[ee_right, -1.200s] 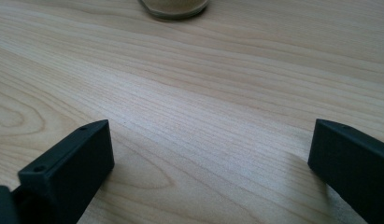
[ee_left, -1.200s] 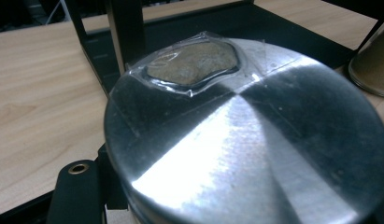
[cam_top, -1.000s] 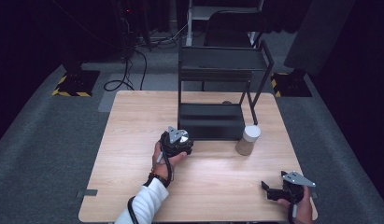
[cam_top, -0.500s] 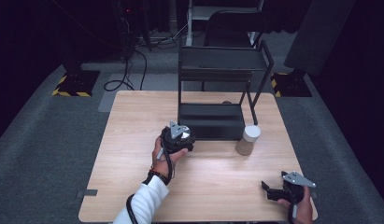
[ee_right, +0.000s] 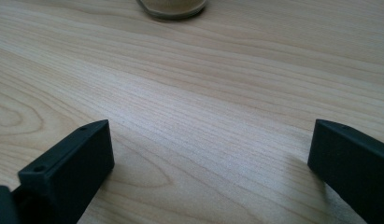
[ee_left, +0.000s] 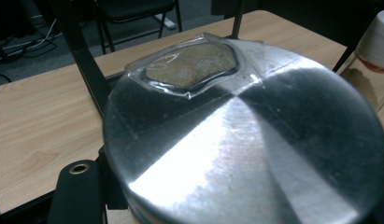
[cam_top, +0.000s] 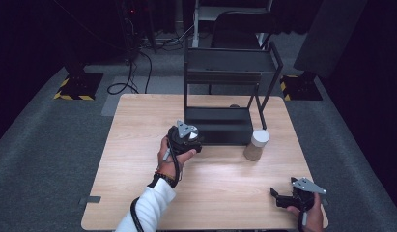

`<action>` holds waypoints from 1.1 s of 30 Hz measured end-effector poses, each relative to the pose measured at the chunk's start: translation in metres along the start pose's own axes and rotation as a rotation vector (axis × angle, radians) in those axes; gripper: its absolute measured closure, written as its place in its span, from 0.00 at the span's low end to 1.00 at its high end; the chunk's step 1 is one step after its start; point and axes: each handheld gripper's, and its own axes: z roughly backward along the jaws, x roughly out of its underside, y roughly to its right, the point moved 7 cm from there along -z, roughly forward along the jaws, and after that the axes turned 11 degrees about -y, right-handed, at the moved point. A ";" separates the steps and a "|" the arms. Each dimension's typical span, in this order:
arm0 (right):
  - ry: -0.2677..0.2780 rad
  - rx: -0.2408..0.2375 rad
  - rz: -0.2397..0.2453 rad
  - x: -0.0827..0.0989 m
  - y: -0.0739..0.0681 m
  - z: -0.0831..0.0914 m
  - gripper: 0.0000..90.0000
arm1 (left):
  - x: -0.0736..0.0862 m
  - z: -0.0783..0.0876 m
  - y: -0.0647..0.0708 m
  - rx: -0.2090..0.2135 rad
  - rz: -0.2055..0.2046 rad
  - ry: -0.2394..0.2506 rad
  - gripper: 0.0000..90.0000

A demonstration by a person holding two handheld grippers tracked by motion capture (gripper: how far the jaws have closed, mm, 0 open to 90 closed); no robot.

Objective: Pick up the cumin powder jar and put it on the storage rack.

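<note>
Left gripper [cam_top: 185,137] is clamped on a metal-lidded jar [ee_left: 245,135]; in the left gripper view the shiny lid, with a clear window showing beige contents, sits right in front of the camera, and one black jaw shows at lower left. Jar is held just in front of the lower shelf of the black metal rack [cam_top: 220,126], at the middle of the wooden table [cam_top: 138,159]. Right gripper [cam_top: 289,199] rests low at the near right corner, jaws spread wide, nothing between them, bare wood beneath.

Second container, a white-lidded jar [cam_top: 256,145] with similar beige fill, stands on the table just right of the rack's front edge, well apart from the right gripper.

Judgement: the work looks like shelving jars on the rack. Neither jar is on a shelf yet. First jar is lifted and close to the lower shelf; placing it, then fetching the second, remain.
</note>
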 end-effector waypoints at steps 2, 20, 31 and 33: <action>0.000 0.000 0.000 0.000 0.000 0.000 0.00 | -0.003 0.002 0.000 0.002 0.001 0.004 0.35; 0.000 0.000 -0.001 0.000 0.000 0.000 0.00 | -0.057 0.018 0.002 0.013 -0.007 0.014 0.35; 0.000 0.000 0.000 0.000 0.000 0.000 0.00 | -0.087 0.026 0.009 0.017 -0.037 0.028 0.35; 0.001 0.002 0.002 0.000 0.000 0.000 0.00 | -0.091 0.026 0.010 0.014 -0.041 0.028 0.35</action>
